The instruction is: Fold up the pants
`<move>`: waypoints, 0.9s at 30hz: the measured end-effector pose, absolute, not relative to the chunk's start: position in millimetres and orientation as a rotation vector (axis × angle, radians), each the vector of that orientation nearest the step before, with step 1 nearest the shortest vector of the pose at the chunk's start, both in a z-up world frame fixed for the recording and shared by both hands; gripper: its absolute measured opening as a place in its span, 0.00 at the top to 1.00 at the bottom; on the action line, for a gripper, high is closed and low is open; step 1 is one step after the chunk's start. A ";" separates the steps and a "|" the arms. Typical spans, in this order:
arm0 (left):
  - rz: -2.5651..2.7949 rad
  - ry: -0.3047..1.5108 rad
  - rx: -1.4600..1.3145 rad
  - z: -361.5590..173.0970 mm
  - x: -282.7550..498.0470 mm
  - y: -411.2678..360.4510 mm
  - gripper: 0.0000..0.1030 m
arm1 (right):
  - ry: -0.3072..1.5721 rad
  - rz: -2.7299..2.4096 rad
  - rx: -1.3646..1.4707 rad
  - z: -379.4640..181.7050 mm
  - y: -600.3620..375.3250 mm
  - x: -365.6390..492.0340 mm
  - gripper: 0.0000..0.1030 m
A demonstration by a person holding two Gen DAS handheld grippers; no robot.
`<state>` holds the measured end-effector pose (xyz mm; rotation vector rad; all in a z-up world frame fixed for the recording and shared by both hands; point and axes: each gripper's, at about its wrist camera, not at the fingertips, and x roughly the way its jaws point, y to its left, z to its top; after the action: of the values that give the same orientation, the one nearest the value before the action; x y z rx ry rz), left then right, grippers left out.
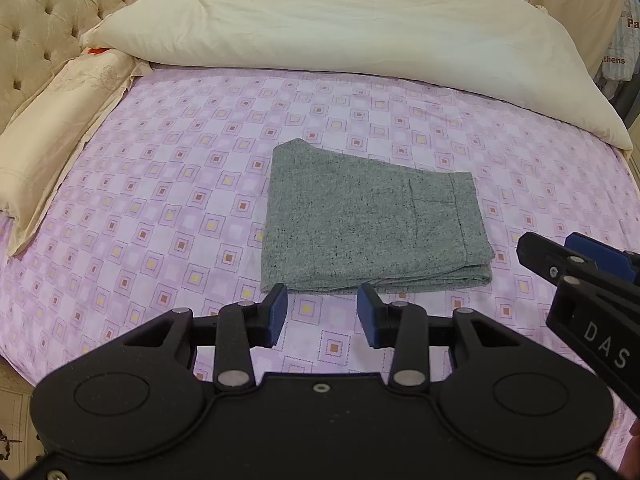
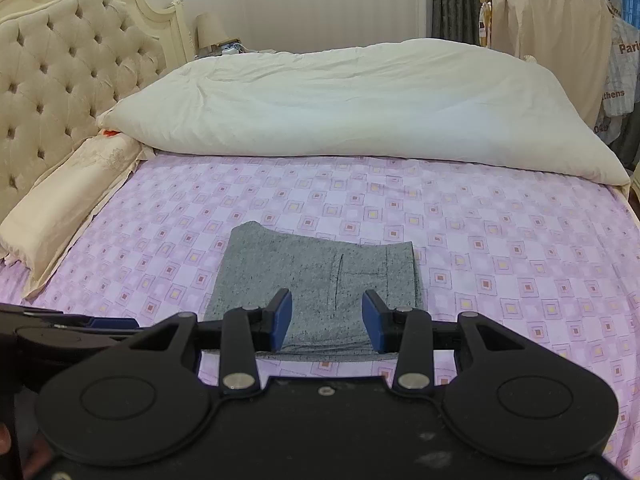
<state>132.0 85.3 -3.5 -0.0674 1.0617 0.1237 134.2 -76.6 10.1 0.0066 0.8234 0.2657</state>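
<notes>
Centrally on the bed sheet (image 1: 160, 184), toward its near edge, lie the grey pants (image 1: 368, 224), folded into a compact, roughly rectangular stack with layered edges showing along the near side; a stitched pocket outline marks the upper face near the right end. Left gripper (image 1: 322, 316): fingers spread, blue pads (image 1: 279, 312) parted with only sheet between them, tips just short of the stack's near edge and holding nothing. Right gripper (image 2: 327, 322): fingers likewise spread and empty, seen in its own view over the near edge of the pants (image 2: 316, 276); whether the tips touch the cloth cannot be told. In the left wrist view the right gripper (image 1: 576, 264) enters from the right edge, just beside the stack's near right corner. Along the far edge of the bed rests a bulky cream duvet (image 2: 360, 108). A cream pillow (image 2: 60, 204) lies at the left edge against the tufted headboard (image 2: 60, 72). Garments hang beyond the far right corner (image 2: 560, 32).
</notes>
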 end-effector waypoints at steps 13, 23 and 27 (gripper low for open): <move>0.125 1.068 -0.061 -5.4 132.4 85.2 0.53 | 0.836 0.263 0.010 7.6 -75.9 136.3 0.59; 0.127 1.068 -0.057 -5.8 132.4 84.6 0.53 | 0.844 0.263 0.016 5.3 -74.6 137.0 0.59; 0.126 1.069 -0.052 -6.6 133.3 84.1 0.53 | 0.848 0.266 0.020 4.9 -75.0 137.6 0.59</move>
<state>133.3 84.1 -6.6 -0.0518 1.0694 0.1261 137.6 -75.0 4.9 0.0203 0.8480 0.2663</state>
